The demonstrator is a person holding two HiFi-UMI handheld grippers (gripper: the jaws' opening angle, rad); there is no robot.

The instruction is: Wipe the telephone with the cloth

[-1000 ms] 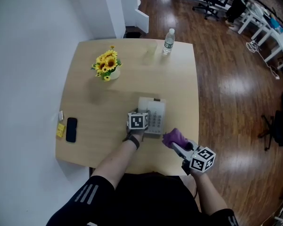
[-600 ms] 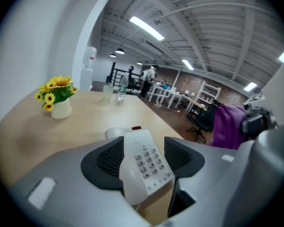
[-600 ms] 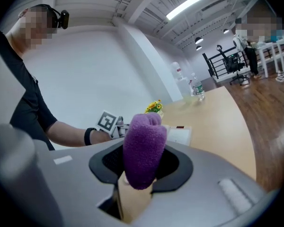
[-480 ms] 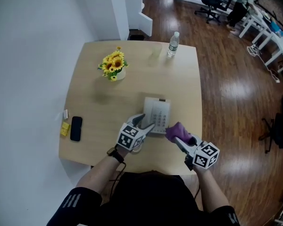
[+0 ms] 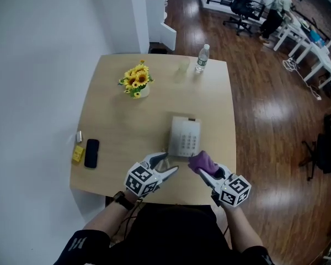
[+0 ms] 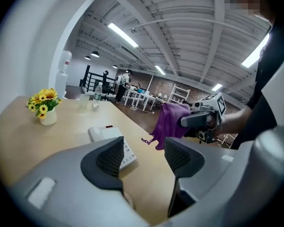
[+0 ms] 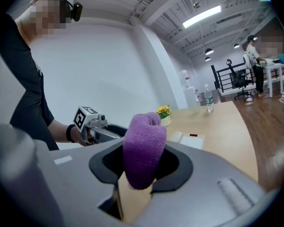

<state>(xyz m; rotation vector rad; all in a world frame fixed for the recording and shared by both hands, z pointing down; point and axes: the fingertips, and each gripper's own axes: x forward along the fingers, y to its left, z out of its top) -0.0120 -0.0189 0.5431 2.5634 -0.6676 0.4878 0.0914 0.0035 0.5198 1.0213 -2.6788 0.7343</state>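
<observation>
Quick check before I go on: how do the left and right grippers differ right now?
The left gripper is open with nothing between its fingers; the right gripper is shut on the purple cloth. The left gripper sits left of the telephone's near end, the right gripper to its right. Both hang over the table's near edge, off the telephone.

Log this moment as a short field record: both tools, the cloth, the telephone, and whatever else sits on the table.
left tool: open, nothing between its jaws, near the near-left side of the telephone
right tool: shut on the purple cloth
purple cloth: bunched between the jaws, held by the telephone's near end, seemingly not touching it
telephone: white desk set, lying flat on the wooden table
other items: sunflower pot, water bottle, black mobile phone by the left edge
</observation>
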